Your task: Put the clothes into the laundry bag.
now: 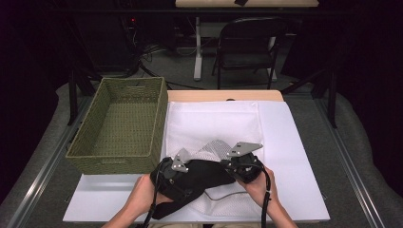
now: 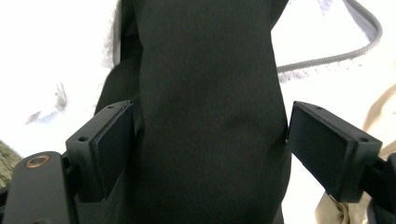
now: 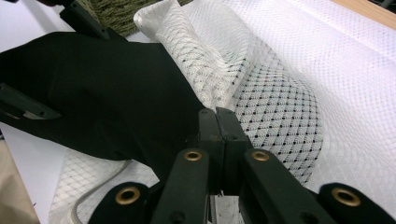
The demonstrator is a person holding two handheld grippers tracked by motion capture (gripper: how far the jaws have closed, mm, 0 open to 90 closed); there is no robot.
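A black garment lies bunched on a white mesh bag at the near middle of the table. Part of the garment shows dark through the mesh. My left gripper is at the garment's left end. In the left gripper view its jaws stand wide apart, and the black garment fills the gap between them without being squeezed. My right gripper is at the garment's right end. It is shut, pinching the mesh bag's edge where the black cloth meets the mesh.
A green woven basket with nothing in it stands at the left of the table, close to my left hand. The bag's grey drawstring loops near the front edge. A white board covers the tabletop. A folding chair stands behind.
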